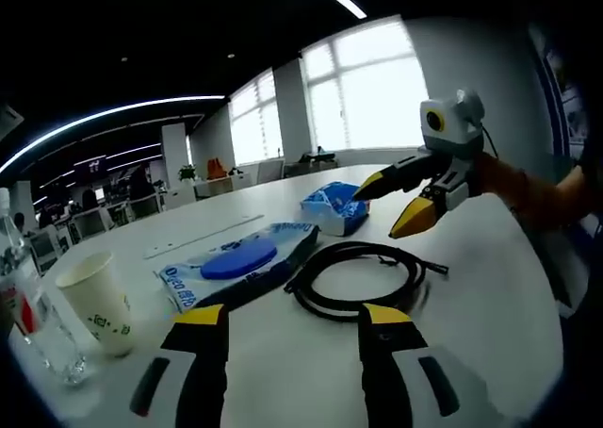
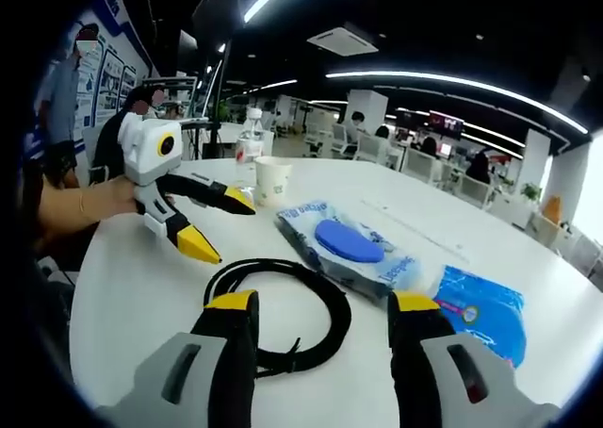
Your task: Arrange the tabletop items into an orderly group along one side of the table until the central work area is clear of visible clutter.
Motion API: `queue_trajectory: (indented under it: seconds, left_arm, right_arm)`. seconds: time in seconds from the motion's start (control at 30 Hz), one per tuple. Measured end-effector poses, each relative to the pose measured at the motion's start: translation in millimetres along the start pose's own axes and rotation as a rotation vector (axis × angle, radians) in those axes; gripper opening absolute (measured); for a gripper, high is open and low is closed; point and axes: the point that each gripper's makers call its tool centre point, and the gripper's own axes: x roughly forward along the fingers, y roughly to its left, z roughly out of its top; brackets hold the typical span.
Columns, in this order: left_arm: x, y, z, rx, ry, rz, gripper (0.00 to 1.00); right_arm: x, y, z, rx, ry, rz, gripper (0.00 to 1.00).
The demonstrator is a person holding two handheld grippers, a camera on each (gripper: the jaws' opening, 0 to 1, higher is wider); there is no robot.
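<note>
White round surface in an open office with strip lights and large windows. Left hand-held gripper: jaws spread, empty, cable coiled just ahead of them. Right hand-held gripper: jaws spread, empty, over the cable's near loop. Beyond the cable lie a disc packet and a blue pouch. Left gripper view shows a cup and bottle near; right gripper view sets them far.
</note>
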Motion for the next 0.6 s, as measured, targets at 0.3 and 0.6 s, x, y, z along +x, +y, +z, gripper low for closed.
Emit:
queue_trajectory:
  seconds: [0.3, 0.6]
  left_arm:
    - [-9.5, -6.3, 1.8, -0.051, -0.022, -0.016, 0.60]
    - [-15.9, -1.5, -8.8, -0.094, -0.029, 0.008, 0.64]
  right_arm:
    - [-15.3, 7.1, -16.5, 0.029, 0.024, -0.022, 0.52]
    - [-28.4, 10.8, -13.9, 0.085, -0.028, -0.052, 0.59]
